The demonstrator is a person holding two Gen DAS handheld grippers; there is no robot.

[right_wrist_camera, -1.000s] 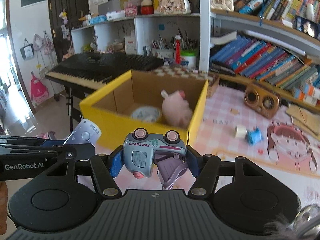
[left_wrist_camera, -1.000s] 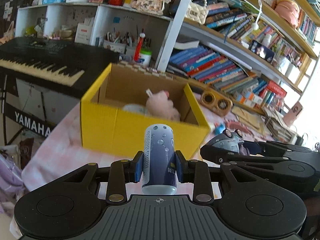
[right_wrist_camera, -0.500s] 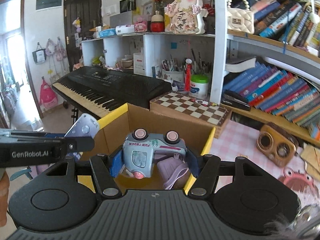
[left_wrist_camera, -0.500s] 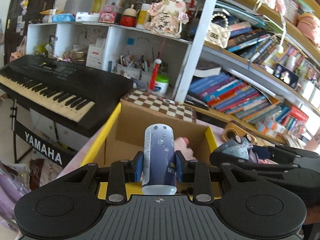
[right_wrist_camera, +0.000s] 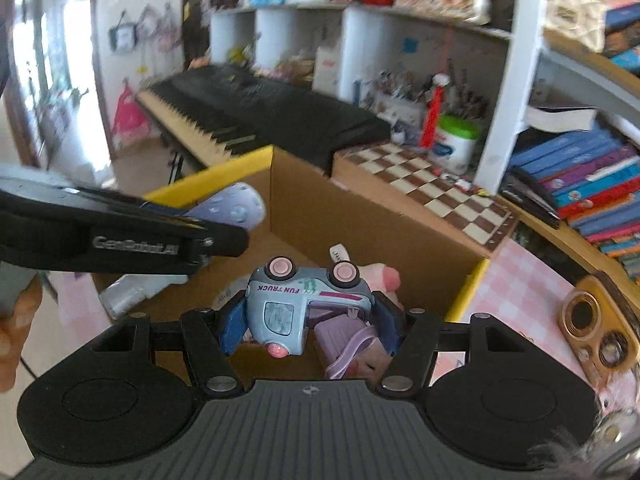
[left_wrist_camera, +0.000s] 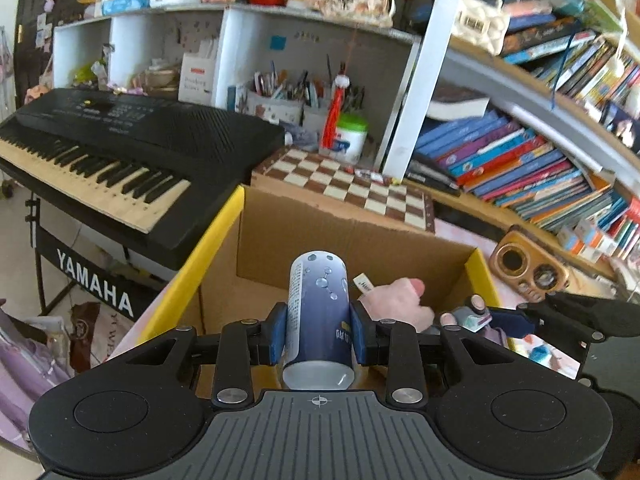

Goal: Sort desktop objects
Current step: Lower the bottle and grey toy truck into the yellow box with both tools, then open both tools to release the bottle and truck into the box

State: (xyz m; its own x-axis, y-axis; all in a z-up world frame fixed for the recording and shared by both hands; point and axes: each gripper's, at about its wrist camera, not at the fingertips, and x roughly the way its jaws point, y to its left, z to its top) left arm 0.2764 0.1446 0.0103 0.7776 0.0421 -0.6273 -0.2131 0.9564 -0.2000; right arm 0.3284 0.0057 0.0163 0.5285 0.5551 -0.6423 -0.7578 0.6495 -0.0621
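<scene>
My left gripper [left_wrist_camera: 318,334] is shut on a blue-and-white can [left_wrist_camera: 318,320] and holds it over the open yellow cardboard box [left_wrist_camera: 188,276]. My right gripper [right_wrist_camera: 310,322] is shut on a light-blue toy truck [right_wrist_camera: 296,300], held upside down over the same box [right_wrist_camera: 224,168]. A pink plush toy [left_wrist_camera: 400,304] lies inside the box. The right gripper with the truck shows at the right of the left wrist view [left_wrist_camera: 476,318]. The left gripper with the can shows at the left of the right wrist view [right_wrist_camera: 224,210].
A black Yamaha keyboard [left_wrist_camera: 120,148] stands left of the box. A chessboard [left_wrist_camera: 352,188] lies behind it. Shelves of books [left_wrist_camera: 520,160] run along the back right. A wooden speaker-like item [left_wrist_camera: 528,268] sits on the pink checked tablecloth [right_wrist_camera: 516,280].
Both grippers have moved forward from in front of the box to above its opening, each still holding its object.
</scene>
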